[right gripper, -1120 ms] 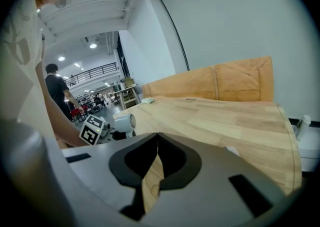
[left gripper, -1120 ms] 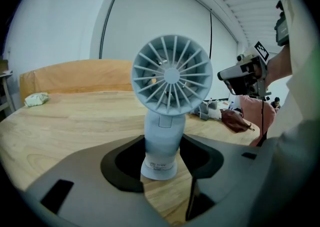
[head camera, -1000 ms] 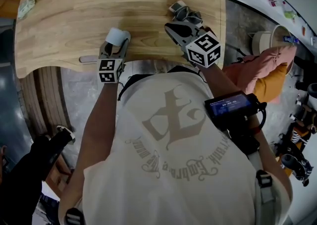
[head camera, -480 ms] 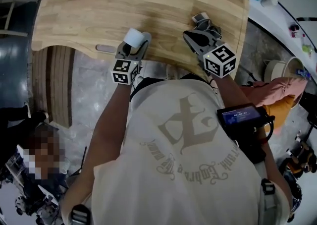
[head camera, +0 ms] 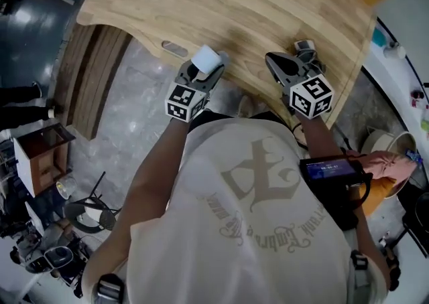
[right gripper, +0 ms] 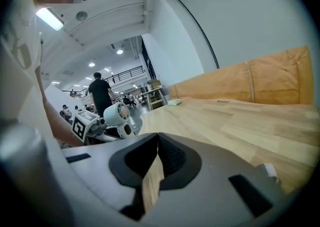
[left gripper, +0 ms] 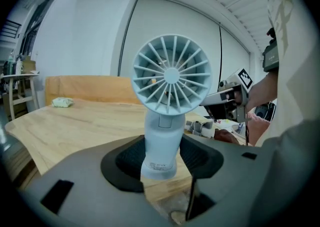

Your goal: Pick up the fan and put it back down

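The fan is small and pale blue-white, with a round grilled head on a straight handle. My left gripper is shut on that handle, and the pads press on its lower part. It holds the fan upright, just off the near edge of the wooden table. My right gripper hovers over the table's near right part, and its jaws are shut with nothing between them. The right gripper view shows the fan at the left in the other gripper.
A small grey object lies on the table just beyond the right gripper. A crumpled greenish bit sits far off on the table. A wooden cabinet side stands below the table's left edge. Pink cloth fills a bucket at the right.
The left gripper has risen with the fan, which now hangs at the table's near edge. The right gripper has shifted a little. The head view has swung, so the table lies slanted.
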A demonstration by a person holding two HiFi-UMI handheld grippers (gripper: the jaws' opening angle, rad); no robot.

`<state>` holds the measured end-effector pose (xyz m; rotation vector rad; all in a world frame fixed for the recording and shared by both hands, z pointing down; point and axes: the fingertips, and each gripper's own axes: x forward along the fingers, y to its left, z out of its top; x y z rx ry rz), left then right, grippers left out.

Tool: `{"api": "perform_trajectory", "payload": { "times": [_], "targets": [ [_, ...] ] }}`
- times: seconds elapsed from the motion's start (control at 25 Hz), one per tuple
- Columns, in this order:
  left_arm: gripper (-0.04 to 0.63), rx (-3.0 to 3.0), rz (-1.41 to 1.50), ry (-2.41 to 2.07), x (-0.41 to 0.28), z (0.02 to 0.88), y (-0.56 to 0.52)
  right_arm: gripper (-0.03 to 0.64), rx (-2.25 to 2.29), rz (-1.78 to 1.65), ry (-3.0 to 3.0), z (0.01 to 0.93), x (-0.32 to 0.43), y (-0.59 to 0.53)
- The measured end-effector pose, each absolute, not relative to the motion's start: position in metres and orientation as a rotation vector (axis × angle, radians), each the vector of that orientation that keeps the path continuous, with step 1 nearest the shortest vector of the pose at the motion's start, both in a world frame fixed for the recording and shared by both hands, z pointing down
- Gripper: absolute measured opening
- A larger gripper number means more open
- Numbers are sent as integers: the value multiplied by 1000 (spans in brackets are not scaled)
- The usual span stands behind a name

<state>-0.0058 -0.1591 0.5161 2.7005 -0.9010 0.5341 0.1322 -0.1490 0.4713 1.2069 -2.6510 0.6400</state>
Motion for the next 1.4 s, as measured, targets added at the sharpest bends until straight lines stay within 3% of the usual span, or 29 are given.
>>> {"api": "perform_trajectory", "payload": {
  "times": [1.4],
  "targets": [
    [225, 2580, 238, -1265, -232, 440, -12, 15, 828, 501, -2787, 434, -96, -59]
  ]
}}
